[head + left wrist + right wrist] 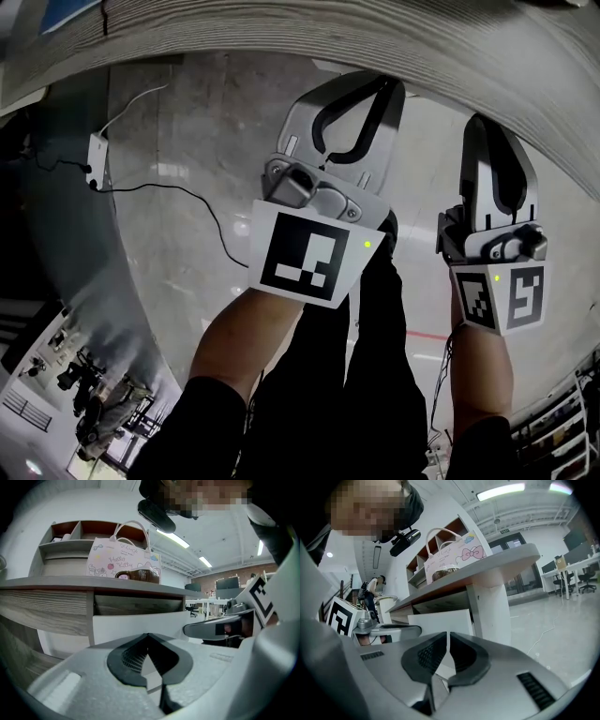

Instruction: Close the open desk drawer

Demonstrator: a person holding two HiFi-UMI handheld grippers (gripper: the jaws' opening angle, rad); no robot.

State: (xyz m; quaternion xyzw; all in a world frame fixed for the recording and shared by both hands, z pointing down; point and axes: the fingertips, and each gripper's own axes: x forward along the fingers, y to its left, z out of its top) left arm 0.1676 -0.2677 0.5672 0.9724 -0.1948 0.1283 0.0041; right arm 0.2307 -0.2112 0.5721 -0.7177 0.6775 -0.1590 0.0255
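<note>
Left gripper (148, 635): jaws pressed together, nothing between, pointing at white drawer (131, 626) front. Right gripper (446, 635): jaws together, empty. Drawer sticks out under desk top (47, 582), beyond both.

The bag (124, 559) on the desk (70, 582) bears pink print. Its larger words look like "Hello Kitty", and the script line above them is too small to read. A green sign (502, 531) high beyond the desk is illegible.

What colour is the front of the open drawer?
The drawer front is plain white; the left gripper view shows it best.
</note>
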